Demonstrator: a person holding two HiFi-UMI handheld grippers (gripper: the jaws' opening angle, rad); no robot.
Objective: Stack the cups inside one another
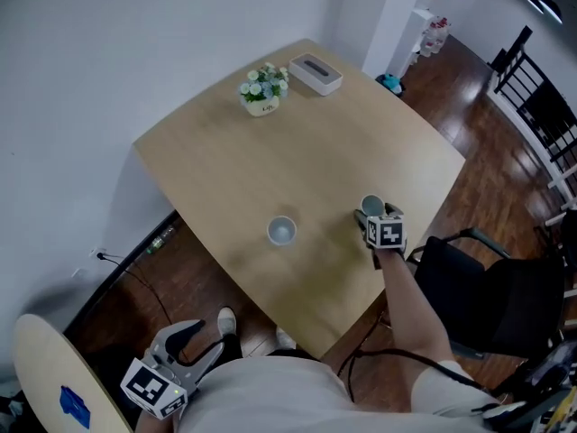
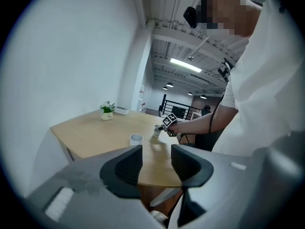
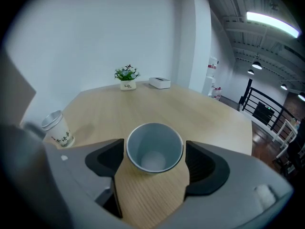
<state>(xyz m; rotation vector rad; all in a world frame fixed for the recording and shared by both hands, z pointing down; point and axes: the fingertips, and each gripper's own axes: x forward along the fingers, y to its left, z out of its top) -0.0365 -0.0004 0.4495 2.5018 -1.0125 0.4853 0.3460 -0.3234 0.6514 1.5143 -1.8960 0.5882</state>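
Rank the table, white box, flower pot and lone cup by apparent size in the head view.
1. table, by far the largest.
2. white box and flower pot: they look about alike, so unranked.
3. lone cup, smallest.

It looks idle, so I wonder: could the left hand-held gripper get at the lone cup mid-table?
Probably yes, once raised: the left hand-held gripper hangs open and empty off the table's near edge, and nothing stands between it and the lone cup.

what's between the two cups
Only bare table. The head view shows nothing between the lone cup and the second cup, which sits between the right gripper's jaws; the right gripper view agrees.
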